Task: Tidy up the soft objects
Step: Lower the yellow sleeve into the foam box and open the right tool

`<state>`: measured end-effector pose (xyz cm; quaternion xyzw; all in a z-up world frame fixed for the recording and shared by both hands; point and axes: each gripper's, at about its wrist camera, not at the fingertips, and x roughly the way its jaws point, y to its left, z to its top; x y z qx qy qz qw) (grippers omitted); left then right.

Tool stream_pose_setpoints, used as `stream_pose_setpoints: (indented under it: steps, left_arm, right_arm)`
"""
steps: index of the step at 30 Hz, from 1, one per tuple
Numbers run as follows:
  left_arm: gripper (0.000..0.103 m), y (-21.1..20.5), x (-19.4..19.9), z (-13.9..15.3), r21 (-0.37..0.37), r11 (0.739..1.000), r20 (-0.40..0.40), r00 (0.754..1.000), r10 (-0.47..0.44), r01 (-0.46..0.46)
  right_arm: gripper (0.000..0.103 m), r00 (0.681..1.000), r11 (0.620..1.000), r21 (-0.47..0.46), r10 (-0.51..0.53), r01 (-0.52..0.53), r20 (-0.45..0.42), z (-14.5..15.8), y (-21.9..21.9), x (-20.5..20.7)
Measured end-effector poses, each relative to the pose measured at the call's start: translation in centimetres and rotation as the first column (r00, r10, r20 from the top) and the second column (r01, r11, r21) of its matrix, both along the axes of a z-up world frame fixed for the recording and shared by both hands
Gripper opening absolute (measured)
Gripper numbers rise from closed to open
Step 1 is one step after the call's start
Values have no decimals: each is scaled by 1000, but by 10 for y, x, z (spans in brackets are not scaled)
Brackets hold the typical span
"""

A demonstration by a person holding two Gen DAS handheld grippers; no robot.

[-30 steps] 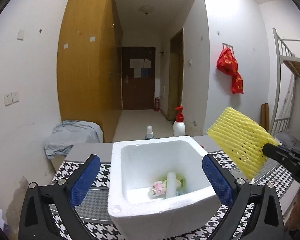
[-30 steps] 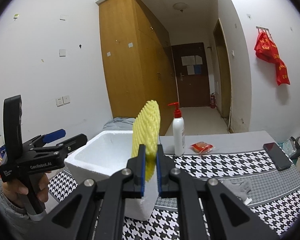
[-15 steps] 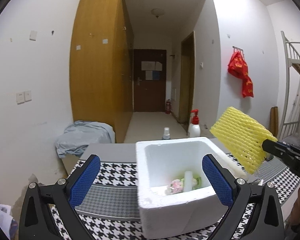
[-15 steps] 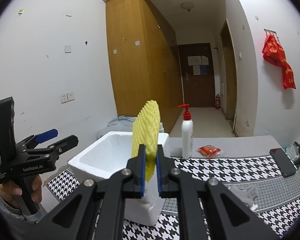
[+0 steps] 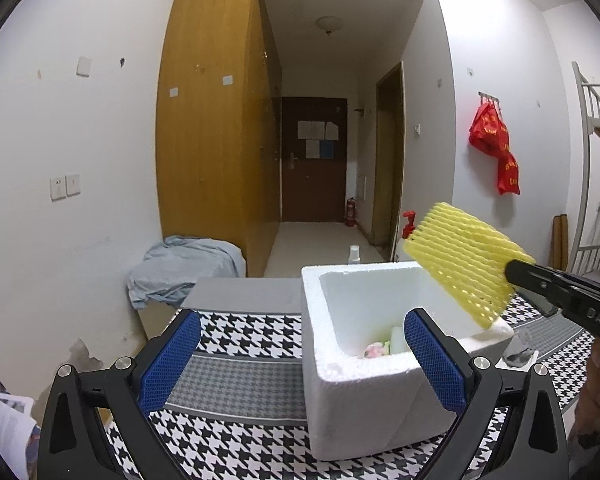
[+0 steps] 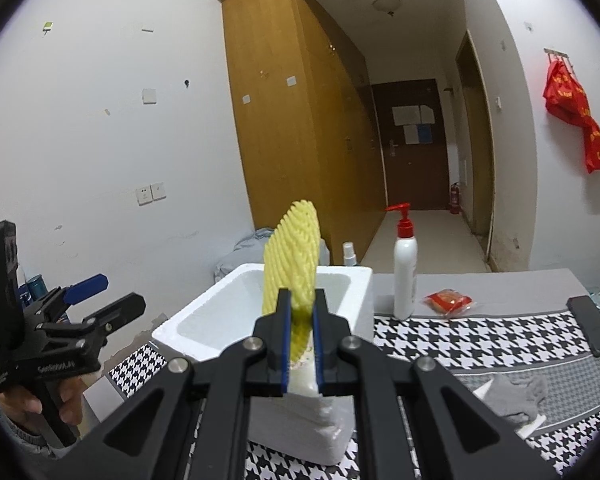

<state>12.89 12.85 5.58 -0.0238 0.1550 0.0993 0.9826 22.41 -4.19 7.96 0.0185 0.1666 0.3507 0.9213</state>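
I am looking at a grey table (image 6: 500, 280) wearing a houndstooth cloth (image 6: 460, 340). On it are standing a white foam box (image 6: 352, 300) and a pump bottle (image 6: 405, 276); a red packet (image 6: 448, 300), a dark phone (image 6: 592, 326) and a grey rag (image 6: 516, 394) are lying nearby.

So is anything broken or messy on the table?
Yes. The white foam box has a crack running up its front wall near the right corner. Beside it, a grey sock lies crumpled on the checked cloth. Nothing looks spilled.
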Motion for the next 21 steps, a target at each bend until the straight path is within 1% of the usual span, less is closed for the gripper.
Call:
stream_pose_setpoints:
  steps: [5,15,16,18,19,20,21]
  left_arm:
    - [102,5,-6,-5,-13,1000,2,1000,-14,14]
    - [102,17,-9,-19,-49,999,-8,1000,-16,16]
    - [102,19,-9,-20,-52,998,-7,1000,-18,18]
    - [102,22,-10,-22,-59,998,-3,1000,-22,22]
    - [102,22,-10,-22,-62,998,-4,1000,-24,24]
    - [102,23,-10,-23,-65,998,-4,1000,-26,26]
    - [102,24,-10,-23,-68,997,-4,1000,-30,30]
  right_arm:
    - [12,1000,1000,-9,22,-22,-19,-2,13,7]
    - [13,998,996,-76,35,-38,-44,-5,41,14]
    - [14,998,996,-83,33,-37,-48,-6,43,15]
    - [24,998,995,-90,32,-37,-54,-7,45,17]
    - [39,998,995,-98,27,-33,-54,-8,47,17]
    - [60,998,994,-105,22,-27,-54,-8,48,18]
    - [68,998,994,-108,14,-20,-53,-8,48,18]
